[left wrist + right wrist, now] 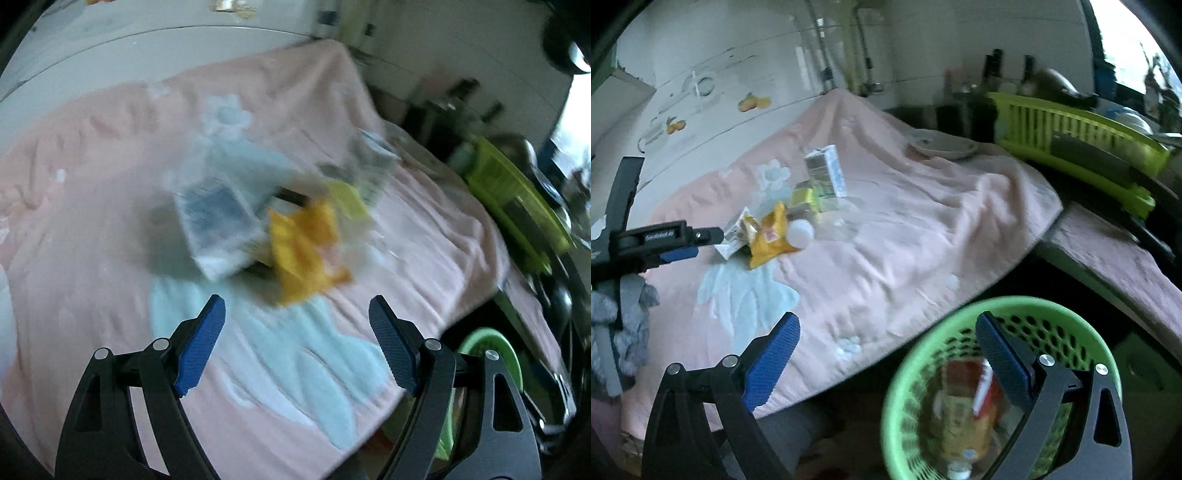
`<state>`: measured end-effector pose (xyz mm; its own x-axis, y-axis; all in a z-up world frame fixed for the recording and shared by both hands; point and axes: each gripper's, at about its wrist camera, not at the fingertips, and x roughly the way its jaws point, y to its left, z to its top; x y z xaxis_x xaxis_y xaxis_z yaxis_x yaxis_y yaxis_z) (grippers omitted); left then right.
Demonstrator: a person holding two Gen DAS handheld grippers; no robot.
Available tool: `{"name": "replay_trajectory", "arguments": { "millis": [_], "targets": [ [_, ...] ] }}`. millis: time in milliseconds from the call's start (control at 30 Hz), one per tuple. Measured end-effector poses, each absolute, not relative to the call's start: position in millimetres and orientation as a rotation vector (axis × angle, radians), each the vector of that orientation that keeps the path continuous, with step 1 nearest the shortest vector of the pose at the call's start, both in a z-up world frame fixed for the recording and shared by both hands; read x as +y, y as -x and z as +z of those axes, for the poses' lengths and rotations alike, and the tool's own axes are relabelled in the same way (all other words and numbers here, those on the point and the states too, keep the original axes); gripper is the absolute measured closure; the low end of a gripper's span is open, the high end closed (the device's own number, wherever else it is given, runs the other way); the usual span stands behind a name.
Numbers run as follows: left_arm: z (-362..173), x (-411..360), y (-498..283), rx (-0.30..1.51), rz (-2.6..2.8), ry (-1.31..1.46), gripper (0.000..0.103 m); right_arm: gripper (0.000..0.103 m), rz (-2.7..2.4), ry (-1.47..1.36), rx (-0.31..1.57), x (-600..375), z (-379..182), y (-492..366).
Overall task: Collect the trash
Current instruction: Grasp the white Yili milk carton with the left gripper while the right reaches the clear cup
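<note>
A pile of trash lies on the pink blanket (905,236): an upright carton (827,173), an orange-yellow wrapper (770,238), a white wrapper (733,236) and a white round cap (799,232). In the blurred left wrist view the orange wrapper (303,243) and a pale carton (218,225) sit just ahead of my left gripper (297,308), which is open and holds nothing. My left gripper (701,243) also shows side-on beside the pile. My right gripper (888,321) is open and holds nothing, above the blanket's edge and the green basket (1027,304), which contains a red carton (964,387) and other wrappers.
A grey plate (942,147) rests at the blanket's far right. A lime-green dish rack (1071,136) stands on the counter beyond it, with bottles behind. The green basket (491,350) sits below the table edge. A tiled wall backs the table.
</note>
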<state>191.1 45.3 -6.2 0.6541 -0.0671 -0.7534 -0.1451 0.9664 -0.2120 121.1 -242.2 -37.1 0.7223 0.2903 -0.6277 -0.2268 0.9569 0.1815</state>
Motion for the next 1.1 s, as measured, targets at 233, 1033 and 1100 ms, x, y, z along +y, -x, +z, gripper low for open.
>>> {"name": "replay_trajectory", "arguments": {
  "millis": [233, 1033, 1100],
  "targets": [
    [-6, 92, -240, 0.897, 0.143, 0.332, 0.023, 0.01, 0.357, -0.053, 0.708, -206, -27, -151],
    [-47, 139, -324, 1.022, 0.221, 0.413, 0.019, 0.023, 0.366, -0.105, 0.799, -164, -44, -283],
    [-49, 139, -327, 1.027, 0.223, 0.413, 0.019, 0.023, 0.361, -0.143, 0.813, -164, -45, -295]
  ]
}}
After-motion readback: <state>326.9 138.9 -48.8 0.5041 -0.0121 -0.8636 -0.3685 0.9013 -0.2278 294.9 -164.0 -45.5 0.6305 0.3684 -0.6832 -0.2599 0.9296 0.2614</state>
